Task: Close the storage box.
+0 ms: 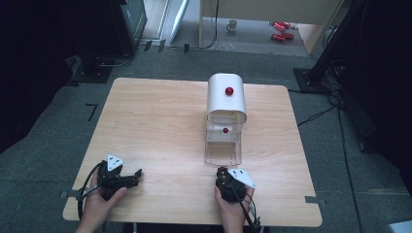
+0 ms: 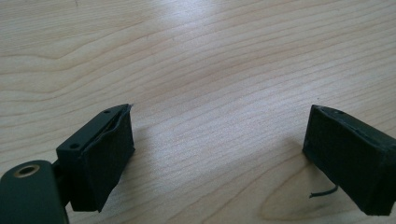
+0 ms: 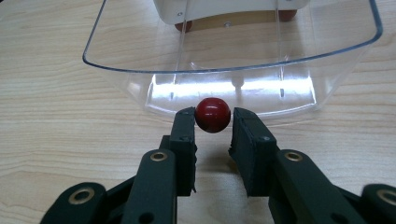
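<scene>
Ball (image 3: pixel 213 115) sits clamped in right tongs (image 3: pixel 213 122) beside the tray (image 3: pixel 233 60) rim; it could slip. Left tongs (image 2: pixel 219 154) gape apart, empty.

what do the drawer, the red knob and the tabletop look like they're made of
Drawer: clear glossy plastic, see-through with bright glare.
Red knob: hard and glossy, a sharp highlight; plastic or lacquered wood, can't tell.
Tabletop: light wood grain with soft sheen, likely laminate or veneer.
</scene>
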Available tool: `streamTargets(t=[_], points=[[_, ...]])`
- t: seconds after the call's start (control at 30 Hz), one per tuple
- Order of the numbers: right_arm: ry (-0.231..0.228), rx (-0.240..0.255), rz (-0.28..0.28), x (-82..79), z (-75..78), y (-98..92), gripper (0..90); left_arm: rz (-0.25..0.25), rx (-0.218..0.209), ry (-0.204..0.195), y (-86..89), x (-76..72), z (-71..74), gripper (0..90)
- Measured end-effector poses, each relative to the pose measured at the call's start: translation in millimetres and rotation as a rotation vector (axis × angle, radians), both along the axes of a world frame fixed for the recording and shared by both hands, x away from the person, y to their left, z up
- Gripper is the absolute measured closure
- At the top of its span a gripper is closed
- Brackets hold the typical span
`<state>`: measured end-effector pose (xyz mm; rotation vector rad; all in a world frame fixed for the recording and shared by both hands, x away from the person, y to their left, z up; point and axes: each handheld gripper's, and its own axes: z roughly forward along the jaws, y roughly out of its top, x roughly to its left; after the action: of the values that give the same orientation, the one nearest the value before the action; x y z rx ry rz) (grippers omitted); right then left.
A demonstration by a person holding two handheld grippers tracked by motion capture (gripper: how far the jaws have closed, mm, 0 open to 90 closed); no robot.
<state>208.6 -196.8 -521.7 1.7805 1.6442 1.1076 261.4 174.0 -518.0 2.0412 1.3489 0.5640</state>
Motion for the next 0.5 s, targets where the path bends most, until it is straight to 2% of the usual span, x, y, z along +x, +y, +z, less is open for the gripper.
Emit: streamTargets(t=[0.03, 0.3, 0.5], points=[[-0.001, 0.001, 0.003, 0.1, 0.1, 0.2, 74.1, 0.000, 0.000, 0.000, 0.0, 0.0, 0.0, 8.6], [-0.036, -0.007, 0.014, 0.7, 5.3, -2.4, 75.1, 0.000, 0.000, 0.000, 0.0, 0.0, 0.0, 8.6], [-0.067, -0.016, 0.009, 9.3, 15.6, -7.7, 75.2, 0.000, 0.000, 0.000, 0.0, 0.0, 0.0, 8.6]])
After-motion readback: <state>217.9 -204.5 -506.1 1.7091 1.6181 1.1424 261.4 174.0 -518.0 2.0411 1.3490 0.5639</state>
